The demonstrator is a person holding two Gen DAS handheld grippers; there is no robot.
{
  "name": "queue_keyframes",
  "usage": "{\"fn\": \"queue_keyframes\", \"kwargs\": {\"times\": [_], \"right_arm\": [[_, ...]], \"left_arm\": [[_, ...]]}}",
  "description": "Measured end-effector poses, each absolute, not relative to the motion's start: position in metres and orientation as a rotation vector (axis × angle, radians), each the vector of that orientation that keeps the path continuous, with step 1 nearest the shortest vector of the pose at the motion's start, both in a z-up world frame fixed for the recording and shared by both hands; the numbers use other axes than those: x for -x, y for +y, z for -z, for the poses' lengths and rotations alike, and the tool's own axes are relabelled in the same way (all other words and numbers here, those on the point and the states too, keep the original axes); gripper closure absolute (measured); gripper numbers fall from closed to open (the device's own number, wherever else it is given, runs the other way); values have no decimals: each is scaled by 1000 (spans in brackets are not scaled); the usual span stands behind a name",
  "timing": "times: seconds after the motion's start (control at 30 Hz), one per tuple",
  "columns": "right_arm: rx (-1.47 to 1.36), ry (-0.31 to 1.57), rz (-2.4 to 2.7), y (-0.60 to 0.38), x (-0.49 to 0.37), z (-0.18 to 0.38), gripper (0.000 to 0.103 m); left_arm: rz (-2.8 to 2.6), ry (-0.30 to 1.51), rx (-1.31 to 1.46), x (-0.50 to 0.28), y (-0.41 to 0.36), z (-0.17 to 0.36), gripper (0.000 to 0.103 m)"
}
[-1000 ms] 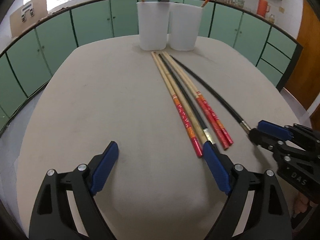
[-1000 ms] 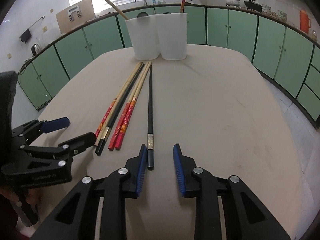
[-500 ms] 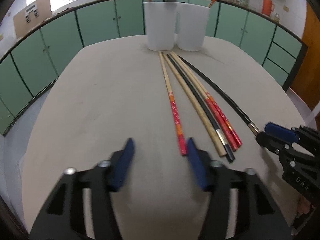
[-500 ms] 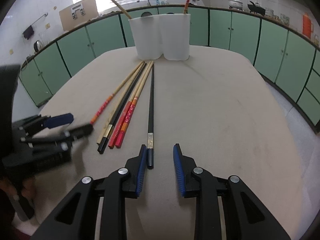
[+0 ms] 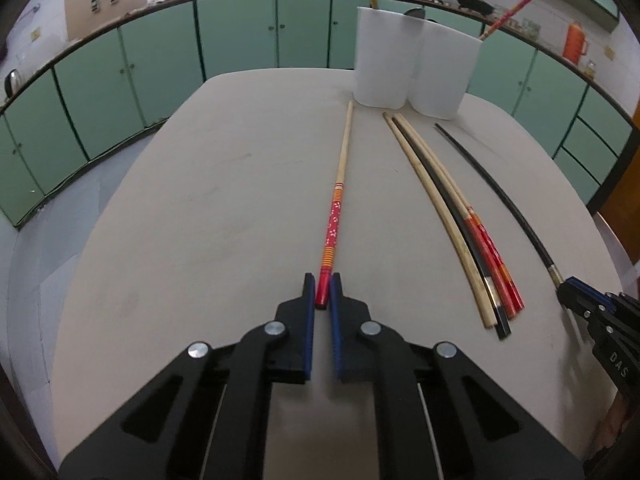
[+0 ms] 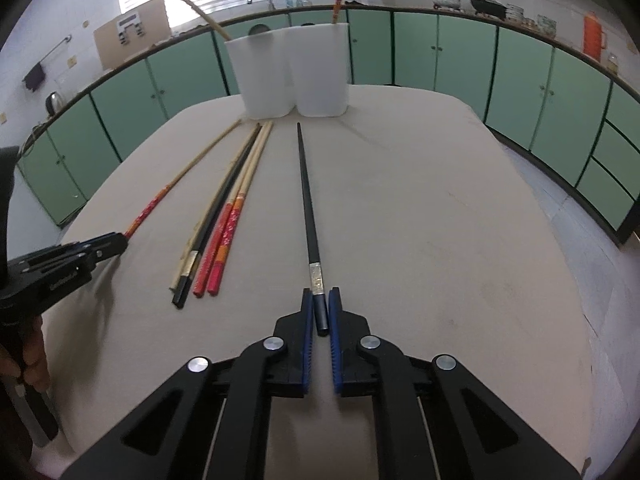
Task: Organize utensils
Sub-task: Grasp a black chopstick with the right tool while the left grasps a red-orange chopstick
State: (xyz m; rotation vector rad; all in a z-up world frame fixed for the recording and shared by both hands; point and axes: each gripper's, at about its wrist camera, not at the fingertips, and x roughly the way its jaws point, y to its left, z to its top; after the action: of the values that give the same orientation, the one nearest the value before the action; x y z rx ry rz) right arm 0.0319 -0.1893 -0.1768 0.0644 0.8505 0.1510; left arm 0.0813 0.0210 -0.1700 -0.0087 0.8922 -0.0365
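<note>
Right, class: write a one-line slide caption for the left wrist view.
Left gripper shut on a red-ended chopstick; three more chopsticks lie before two white holders.

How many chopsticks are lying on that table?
6: one red-handled chopstick in the left gripper, one black chopstick in the right gripper, four bunched between them. Two others stand in the white cups.
</note>
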Motion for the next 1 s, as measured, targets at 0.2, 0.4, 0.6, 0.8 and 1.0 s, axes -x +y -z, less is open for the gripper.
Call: {"fn": "queue_keyframes", "kwargs": {"times": [0.2, 0.4, 0.6, 0.8, 1.0], "right_arm": [[-59, 837, -242, -187, -32, 177, 81], [-48, 836, -277, -191, -24, 179, 81], [-46, 836, -278, -194, -21, 178, 82], [-24, 834, -254, -189, -25, 179, 83], [-3, 829, -237, -186, -22, 179, 83]], "left_arm": [[105, 887, 7, -84, 11, 171, 63], [131, 874, 7, -77, 17, 174, 60], [131, 875, 12, -74, 24, 173, 60], [125, 880, 26, -77, 26, 173, 67], [117, 885, 53, -77, 33, 172, 77]]}}
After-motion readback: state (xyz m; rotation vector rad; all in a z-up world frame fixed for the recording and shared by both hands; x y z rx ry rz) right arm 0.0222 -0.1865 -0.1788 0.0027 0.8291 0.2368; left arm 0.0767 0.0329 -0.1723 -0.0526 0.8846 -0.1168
